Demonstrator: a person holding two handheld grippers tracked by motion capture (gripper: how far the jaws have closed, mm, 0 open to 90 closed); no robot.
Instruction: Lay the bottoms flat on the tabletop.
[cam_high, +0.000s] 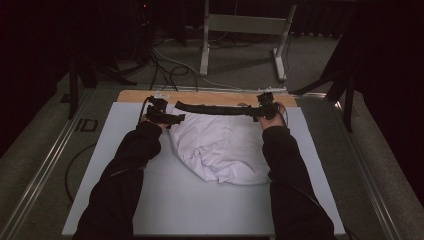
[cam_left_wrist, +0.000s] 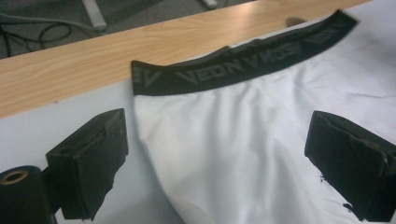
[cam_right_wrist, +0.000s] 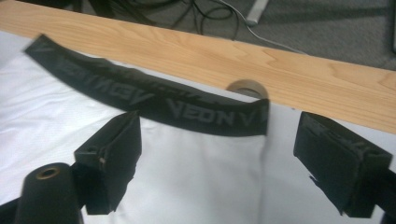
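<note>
Two grippers, left (cam_left_wrist: 212, 158) and right (cam_right_wrist: 219, 163), jaws apart, nothing held | white underwear (cam_high: 220, 145) | black waistband (cam_left_wrist: 233, 70) reads "VEON"

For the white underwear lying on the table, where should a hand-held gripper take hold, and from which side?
Probably at the black waistband, at its two end corners. It is the thickest, firmest edge and lies stretched flat along the far side, while the white fabric below is bunched. I would come in from the near side with one jaw slid under each corner.
</note>
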